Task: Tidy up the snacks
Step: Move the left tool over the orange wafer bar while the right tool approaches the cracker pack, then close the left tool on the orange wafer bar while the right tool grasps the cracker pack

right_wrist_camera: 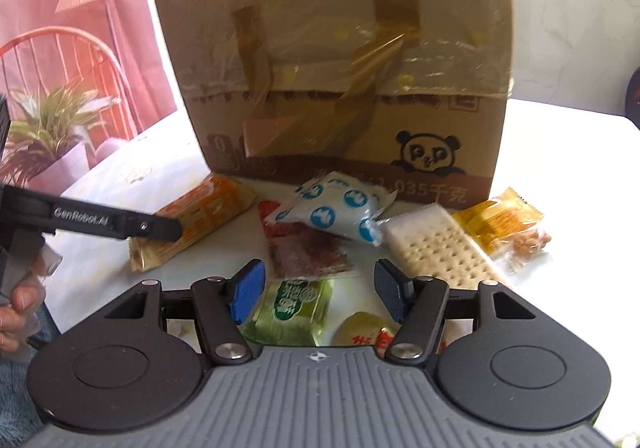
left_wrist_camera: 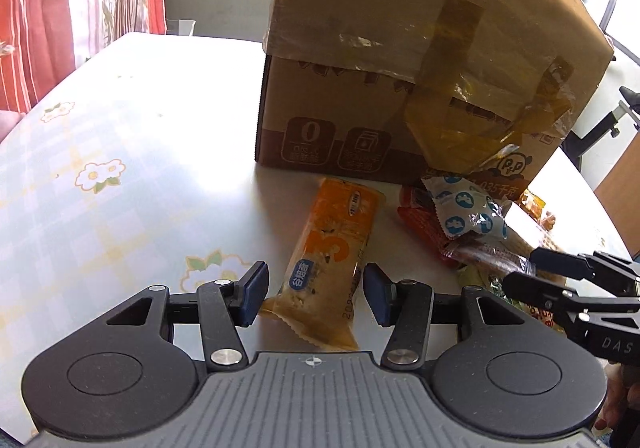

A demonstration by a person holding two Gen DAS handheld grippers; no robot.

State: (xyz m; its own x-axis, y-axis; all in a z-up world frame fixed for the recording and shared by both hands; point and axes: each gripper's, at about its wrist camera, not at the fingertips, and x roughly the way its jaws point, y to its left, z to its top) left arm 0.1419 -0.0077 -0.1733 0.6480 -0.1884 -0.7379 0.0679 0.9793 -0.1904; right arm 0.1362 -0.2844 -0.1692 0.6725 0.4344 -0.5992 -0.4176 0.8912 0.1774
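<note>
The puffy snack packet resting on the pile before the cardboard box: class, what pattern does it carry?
White with blue round spots, clearest in the right wrist view.

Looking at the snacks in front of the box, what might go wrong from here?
1. The left hand-held gripper straddles the orange bar near its tail end; gripped there, it may droop or slip.
2. The right hand-held gripper hovers over overlapping packets; closing could catch the green packet and the red one together.
</note>
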